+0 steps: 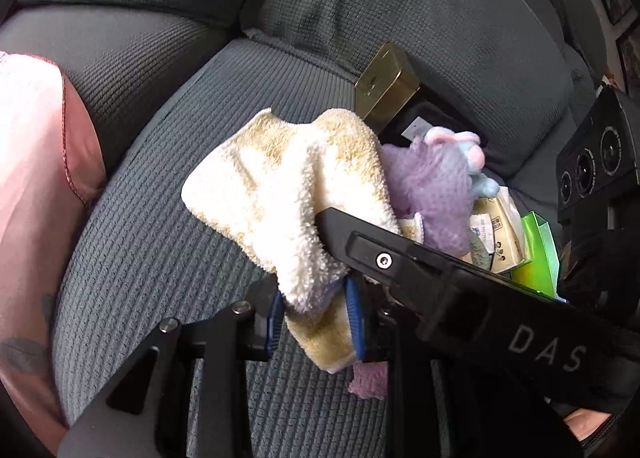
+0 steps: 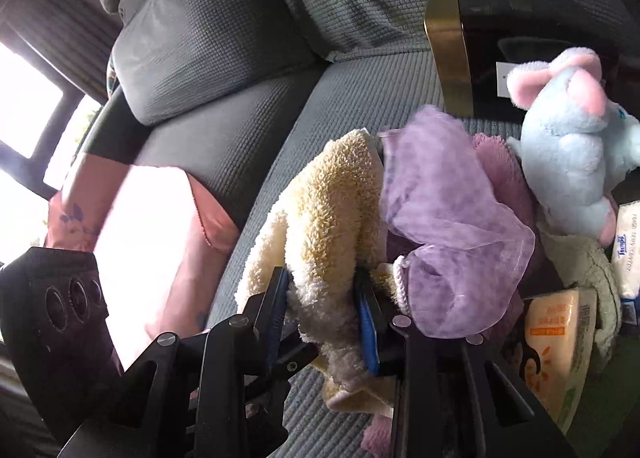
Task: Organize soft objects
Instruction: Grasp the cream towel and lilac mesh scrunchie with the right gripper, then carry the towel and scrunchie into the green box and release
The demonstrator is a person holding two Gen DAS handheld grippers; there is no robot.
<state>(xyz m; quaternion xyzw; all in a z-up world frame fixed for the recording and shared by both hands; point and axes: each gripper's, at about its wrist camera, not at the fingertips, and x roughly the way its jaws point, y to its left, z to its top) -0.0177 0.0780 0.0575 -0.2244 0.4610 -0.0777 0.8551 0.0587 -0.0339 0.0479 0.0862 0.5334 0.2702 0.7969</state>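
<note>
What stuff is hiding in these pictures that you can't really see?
- Pink cloth: left wrist view, mostly under the yellow towel and left gripper.
- Black box: right wrist view, cut by the edge, behind the blue plush mouse.
- Tissue pack: right wrist view, cut off at the edge.

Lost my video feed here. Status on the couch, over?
Left gripper and right gripper both shut on the cream towel. Purple scarf draped against it. Blue plush and tissue packs crowd alongside.
</note>
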